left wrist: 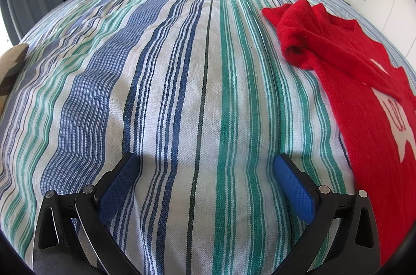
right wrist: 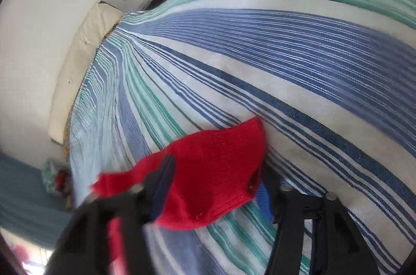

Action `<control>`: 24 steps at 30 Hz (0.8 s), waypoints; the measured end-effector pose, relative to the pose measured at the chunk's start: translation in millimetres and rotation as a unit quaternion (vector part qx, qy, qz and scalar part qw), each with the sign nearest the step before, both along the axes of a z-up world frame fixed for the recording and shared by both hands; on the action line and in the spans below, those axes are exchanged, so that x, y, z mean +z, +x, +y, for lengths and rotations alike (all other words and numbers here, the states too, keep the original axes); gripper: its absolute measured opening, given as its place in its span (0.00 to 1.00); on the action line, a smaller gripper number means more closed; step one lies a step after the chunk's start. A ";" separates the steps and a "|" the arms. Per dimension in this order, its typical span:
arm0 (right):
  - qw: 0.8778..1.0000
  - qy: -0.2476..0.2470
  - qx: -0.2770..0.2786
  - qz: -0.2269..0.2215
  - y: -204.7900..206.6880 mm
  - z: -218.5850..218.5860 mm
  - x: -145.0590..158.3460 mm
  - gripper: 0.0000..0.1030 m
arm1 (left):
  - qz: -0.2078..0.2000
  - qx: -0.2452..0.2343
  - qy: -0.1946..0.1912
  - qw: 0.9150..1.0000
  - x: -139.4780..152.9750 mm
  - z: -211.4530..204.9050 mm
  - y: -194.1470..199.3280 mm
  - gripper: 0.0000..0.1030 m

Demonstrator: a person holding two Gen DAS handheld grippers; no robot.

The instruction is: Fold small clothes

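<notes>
Hovering low over the striped bedspread (left wrist: 182, 93), the left gripper (left wrist: 206, 165) has its blue pads (left wrist: 118, 186) spread wide with nothing between them. In the left wrist view the red sweater (left wrist: 351, 82) lies to the gripper's right and a little ahead, flat on the bedspread. Its long axis runs from the near right edge of the picture up toward the middle. One rolled sleeve (left wrist: 296, 41) points back toward the centre of the bed. The sweater lies just beside the right pad but apart from it, so any grasp by this hand would call for a sideways shift to the right.

In the right wrist view the picture is blurred. The right gripper (right wrist: 213, 184) has a flap of the sweater (right wrist: 215, 171) draped across its fingers; the jaws look parted. Whether they pinch the cloth or it merely hangs over one finger cannot be told. The flap is lifted off the bedspread (right wrist: 299, 72). The right hand is plainly the nearer one, already at the cloth, and probably leads the fold.
</notes>
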State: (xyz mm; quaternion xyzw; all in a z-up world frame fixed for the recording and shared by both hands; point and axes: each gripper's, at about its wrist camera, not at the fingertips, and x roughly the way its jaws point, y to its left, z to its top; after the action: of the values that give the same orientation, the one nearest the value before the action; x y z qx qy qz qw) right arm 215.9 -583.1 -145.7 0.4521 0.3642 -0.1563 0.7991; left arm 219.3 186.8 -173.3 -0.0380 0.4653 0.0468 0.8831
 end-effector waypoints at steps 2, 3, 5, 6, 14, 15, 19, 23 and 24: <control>0.999 -0.021 0.007 0.035 -1.7 -5.1 1.7 0.04 | 0.000 0.000 0.000 1.000 0.1 0.2 0.0 1.00; 0.997 -0.052 0.019 0.044 -0.8 -4.5 8.3 0.04 | 0.000 0.000 0.000 1.000 -0.1 0.0 0.0 1.00; 0.986 -0.141 0.031 0.081 -0.8 -4.2 21.3 0.04 | 0.000 0.000 0.000 1.000 0.0 0.1 0.0 1.00; 0.980 -0.170 0.030 0.100 -0.7 -7.0 22.7 0.04 | 0.000 0.000 0.000 1.000 0.0 0.1 0.0 1.00; 0.955 -0.249 0.064 0.149 3.5 1.4 11.4 0.03 | 0.000 0.000 0.000 1.000 -0.2 0.0 0.2 1.00; 0.953 -0.256 0.066 0.150 2.1 2.8 10.3 0.03 | 0.000 0.000 0.000 1.000 -0.4 -0.1 0.2 1.00; 0.945 -0.277 0.073 0.157 -0.8 5.4 8.6 0.03 | 0.000 0.000 0.000 1.000 -0.5 -0.2 0.3 1.00; 0.945 -0.277 0.070 0.159 7.8 4.7 8.5 0.03 | 0.000 0.000 0.000 1.000 -0.5 -0.1 0.3 1.00; 0.946 -0.276 0.068 0.158 7.0 4.8 8.5 0.03 | 0.000 0.000 0.001 1.000 -0.6 -0.4 0.4 1.00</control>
State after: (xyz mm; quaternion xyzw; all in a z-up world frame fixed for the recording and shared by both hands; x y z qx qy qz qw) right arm 223.0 -578.3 -137.2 0.1571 0.4579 -0.2652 0.8339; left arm 219.7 186.4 -173.8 -0.0375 0.4654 0.0473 0.8831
